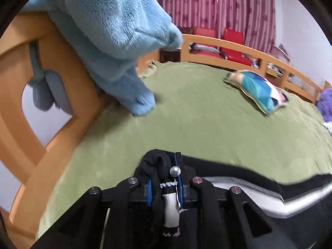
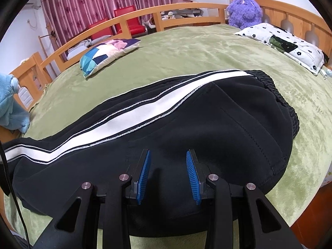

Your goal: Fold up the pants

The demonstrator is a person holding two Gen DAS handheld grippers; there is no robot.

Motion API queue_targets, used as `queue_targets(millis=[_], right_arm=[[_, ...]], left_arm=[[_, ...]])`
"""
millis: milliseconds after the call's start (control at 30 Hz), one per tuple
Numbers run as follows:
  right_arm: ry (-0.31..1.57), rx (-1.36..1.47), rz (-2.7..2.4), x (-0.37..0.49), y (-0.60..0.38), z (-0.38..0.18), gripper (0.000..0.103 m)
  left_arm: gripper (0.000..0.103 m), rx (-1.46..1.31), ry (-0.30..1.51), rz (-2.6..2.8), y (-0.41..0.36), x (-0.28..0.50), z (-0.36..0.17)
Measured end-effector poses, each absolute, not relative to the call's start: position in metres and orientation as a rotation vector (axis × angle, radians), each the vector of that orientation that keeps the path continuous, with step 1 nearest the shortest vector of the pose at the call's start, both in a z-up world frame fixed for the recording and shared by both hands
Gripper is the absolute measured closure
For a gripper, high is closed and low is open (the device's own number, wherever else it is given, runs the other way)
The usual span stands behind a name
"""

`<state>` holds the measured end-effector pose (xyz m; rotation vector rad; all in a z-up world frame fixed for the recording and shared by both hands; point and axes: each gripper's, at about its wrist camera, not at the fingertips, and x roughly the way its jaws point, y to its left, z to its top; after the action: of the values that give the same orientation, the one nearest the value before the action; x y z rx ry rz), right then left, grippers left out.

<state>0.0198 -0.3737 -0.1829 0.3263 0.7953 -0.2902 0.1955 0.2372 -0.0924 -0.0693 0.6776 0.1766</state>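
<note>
Black pants (image 2: 228, 124) with a white side stripe lie on the green bed cover, waistband at the right, legs running left. My right gripper (image 2: 168, 155) is open and empty, its blue pads just above the black fabric near the hip. My left gripper (image 1: 164, 166) is shut on a bunched black leg cuff of the pants (image 1: 157, 161); the leg with its white stripe (image 1: 269, 195) trails off to the right.
A blue plush toy (image 1: 116, 41) leans on the wooden footboard (image 1: 18, 83). A patterned cushion (image 2: 108, 54) lies mid-bed. A purple plush (image 2: 242, 10) and a white flowered pillow (image 2: 290, 43) sit by the headboard. Wooden rail (image 2: 145, 18), red chairs and curtain stand behind.
</note>
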Motion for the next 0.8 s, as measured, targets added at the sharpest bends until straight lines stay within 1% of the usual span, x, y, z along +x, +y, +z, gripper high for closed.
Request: queue_targets(millis=[67, 133, 167, 200, 233, 300, 400, 433, 467, 533, 567, 800], right_arm=[[0.8, 0.32, -0.301, 0.022, -0.374, -0.184, 0.067], [0.805, 0.318, -0.309, 0.025, -0.373, -0.185, 0.067], [0.807, 0.317, -0.312, 0.026, -0.373, -0.186, 0.067], [0.808, 0.317, -0.312, 0.026, -0.374, -0.186, 0.067], [0.806, 0.317, -0.312, 0.026, -0.374, -0.186, 0.067], [0.803, 0.312, -0.31, 0.026, -0.374, -0.184, 0.067], [0.779, 0.3, -0.319, 0.019, -0.379, -0.175, 0.066], [0.77, 0.298, -0.326, 0.015, -0.382, -0.17, 0.059], [0.768, 0.291, -0.338, 0.011, -0.386, -0.165, 0.054], [0.748, 0.284, -0.377, 0.0, -0.401, -0.156, 0.037], [0.745, 0.293, -0.401, -0.004, -0.409, -0.153, 0.035], [0.821, 0.556, -0.412, -0.028, -0.491, -0.176, 0.035]], left_arm=[[0.081, -0.065, 0.667, 0.203, 0.242, 0.213, -0.092], [0.07, -0.049, 0.663, 0.269, 0.242, 0.227, -0.092], [0.069, -0.034, 0.663, 0.311, 0.24, 0.23, -0.09], [0.061, -0.013, 0.651, 0.351, 0.238, 0.23, -0.087], [0.05, -0.008, 0.641, 0.356, 0.237, 0.229, -0.085], [0.041, -0.006, 0.62, 0.36, 0.233, 0.221, -0.078], [0.04, -0.014, 0.636, 0.337, 0.224, 0.205, -0.073], [0.04, -0.021, 0.645, 0.32, 0.219, 0.199, -0.072], [0.04, -0.029, 0.661, 0.293, 0.211, 0.19, -0.072], [0.038, -0.043, 0.68, 0.26, 0.198, 0.175, -0.074], [0.038, -0.052, 0.693, 0.242, 0.189, 0.168, -0.076], [0.037, -0.072, 0.731, 0.117, 0.118, 0.108, -0.091]])
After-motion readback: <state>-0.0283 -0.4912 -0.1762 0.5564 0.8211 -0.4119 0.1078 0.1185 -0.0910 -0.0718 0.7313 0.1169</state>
